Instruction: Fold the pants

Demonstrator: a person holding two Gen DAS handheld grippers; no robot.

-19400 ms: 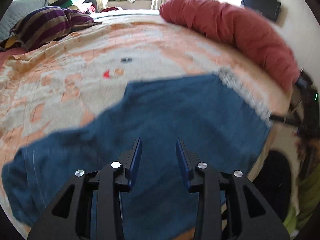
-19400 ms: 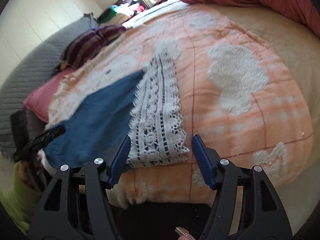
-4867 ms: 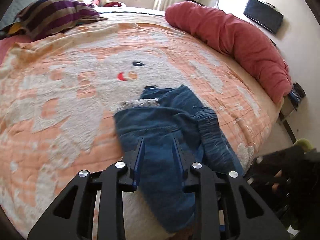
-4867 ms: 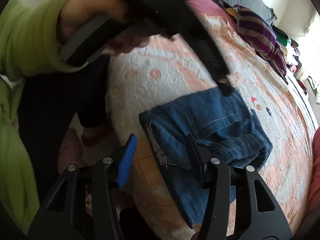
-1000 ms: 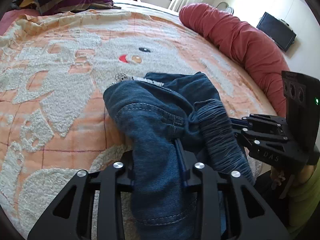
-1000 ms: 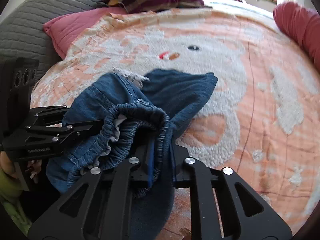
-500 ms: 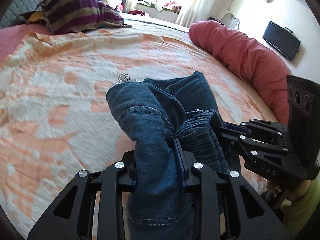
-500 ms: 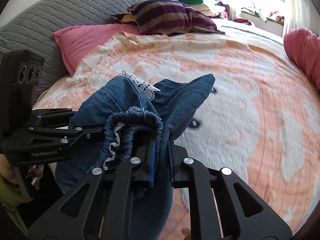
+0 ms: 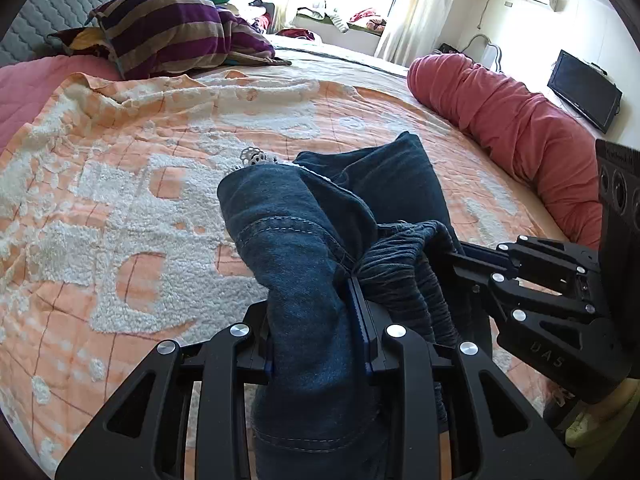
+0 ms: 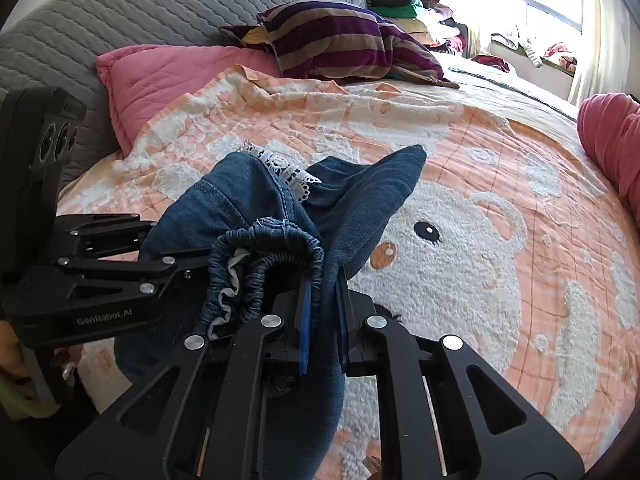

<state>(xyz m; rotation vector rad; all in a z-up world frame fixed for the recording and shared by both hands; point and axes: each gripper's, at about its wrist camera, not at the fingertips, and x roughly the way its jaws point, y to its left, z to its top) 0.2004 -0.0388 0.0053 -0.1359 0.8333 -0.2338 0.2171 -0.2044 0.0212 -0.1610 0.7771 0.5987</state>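
The blue denim pants [image 9: 320, 236] with white lace trim [image 10: 286, 170] hang bunched and folded between both grippers, lifted above the orange and white bedspread [image 9: 120, 200]. My left gripper [image 9: 316, 312] is shut on a thick fold of denim. My right gripper [image 10: 322, 300] is shut on the denim next to the gathered elastic waistband [image 10: 272, 256]. Each gripper shows in the other's view: the right one [image 9: 472, 256] from the right side, the left one [image 10: 184, 260] from the left side. They hold the bundle close together.
A striped purple pillow [image 9: 172, 36] and a pink pillow [image 10: 168, 80] lie at the head of the bed by a grey quilted headboard [image 10: 120, 12]. A red rolled duvet [image 9: 512, 128] lies along the right side. A bear picture [image 10: 440, 248] marks the bedspread.
Both grippers have lifted the bunched pants higher and tilted up, away from the bed's near edge; more of the headboard and window shows. The grips have not changed.
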